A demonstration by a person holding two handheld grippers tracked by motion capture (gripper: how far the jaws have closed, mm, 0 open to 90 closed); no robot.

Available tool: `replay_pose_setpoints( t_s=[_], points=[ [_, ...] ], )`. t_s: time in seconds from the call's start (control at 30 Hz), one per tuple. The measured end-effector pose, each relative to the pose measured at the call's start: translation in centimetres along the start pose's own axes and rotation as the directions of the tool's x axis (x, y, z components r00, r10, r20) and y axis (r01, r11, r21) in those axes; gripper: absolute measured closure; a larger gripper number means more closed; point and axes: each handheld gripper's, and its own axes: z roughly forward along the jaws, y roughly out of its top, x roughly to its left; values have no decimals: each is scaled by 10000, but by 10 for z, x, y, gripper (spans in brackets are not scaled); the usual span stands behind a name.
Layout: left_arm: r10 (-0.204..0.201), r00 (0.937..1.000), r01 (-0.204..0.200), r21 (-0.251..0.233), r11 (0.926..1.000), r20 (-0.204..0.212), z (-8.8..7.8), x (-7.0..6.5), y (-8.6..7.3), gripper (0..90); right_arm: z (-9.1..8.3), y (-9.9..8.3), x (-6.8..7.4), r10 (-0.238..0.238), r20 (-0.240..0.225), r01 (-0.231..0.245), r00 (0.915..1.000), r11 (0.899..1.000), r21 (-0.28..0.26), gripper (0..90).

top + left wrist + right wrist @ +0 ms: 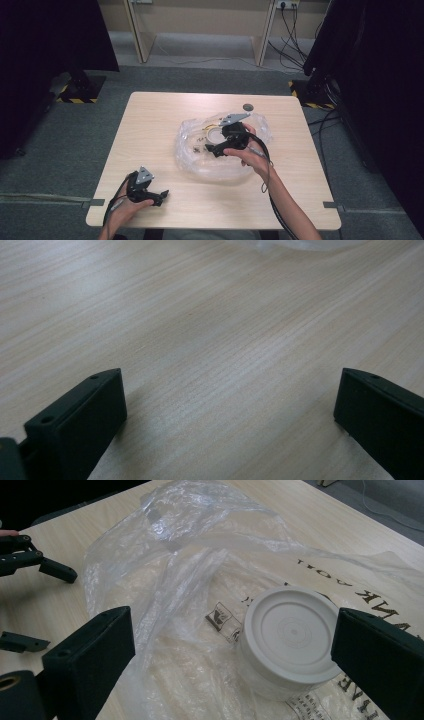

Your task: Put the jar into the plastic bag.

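clear bag [200, 575], partly legible black print, white lid [292, 632]

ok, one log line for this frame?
left hand-held gripper: open, over bare table | right hand-held gripper: open, above clear plastic bag | white round container: inside bag, ungrasped

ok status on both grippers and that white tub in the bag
Left gripper open, low over bare table. Right gripper open above white tub. Clear plastic bag covers tub.

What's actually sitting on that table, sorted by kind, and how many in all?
Clear plastic bag: 1
White round lidded container inside the bag: 1
Small dark round disc near the far edge: 1
Total: 3
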Motion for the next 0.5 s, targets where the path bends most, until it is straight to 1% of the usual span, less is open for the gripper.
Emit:
replay_pose_setpoints(
  t_s=[0.23, 0.5],
  points=[
    [-3, 10000, 3, -2, 10000, 0, 0, 0, 0, 0, -5, -6, 7, -10, -178, 7, 9998, 9998, -189, 42],
    [-1, 10000, 1, -1, 10000, 0, 0, 0, 0, 0, -8, -13, 13, -62, -309, 54, 9995, 9996, -261, 41]
  ],
)
